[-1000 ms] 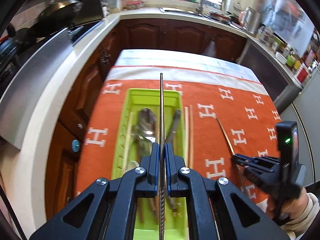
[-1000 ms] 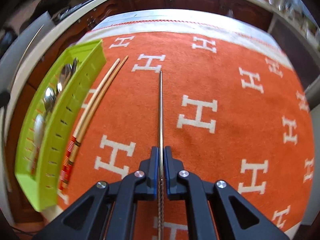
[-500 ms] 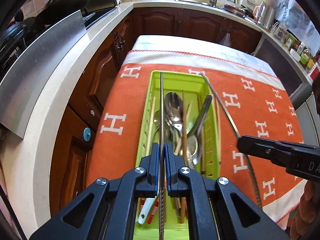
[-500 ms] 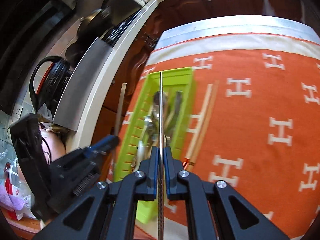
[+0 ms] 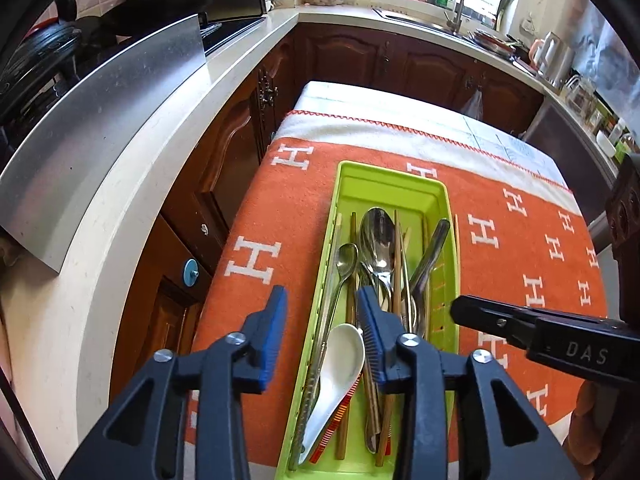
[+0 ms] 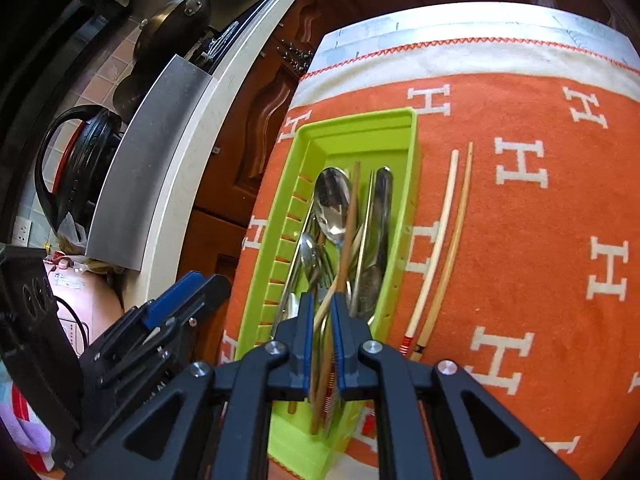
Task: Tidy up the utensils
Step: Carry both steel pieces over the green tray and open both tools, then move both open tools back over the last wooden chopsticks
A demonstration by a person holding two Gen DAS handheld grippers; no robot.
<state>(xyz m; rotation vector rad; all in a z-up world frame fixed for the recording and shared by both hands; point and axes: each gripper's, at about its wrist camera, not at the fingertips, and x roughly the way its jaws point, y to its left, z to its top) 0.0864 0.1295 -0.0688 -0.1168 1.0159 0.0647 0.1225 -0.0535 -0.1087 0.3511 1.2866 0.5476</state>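
Left wrist view: left gripper (image 5: 322, 312) hangs released above the tray (image 5: 442, 196); right gripper (image 6: 320, 314) slightly parted.

The left claw (image 5: 321, 322) is hanging with its blue-padded fingers spread wide and nothing between them. The right claw (image 6: 321, 334) is sitting just to its right, fingers only a narrow gap apart, both pointing the same way forward.
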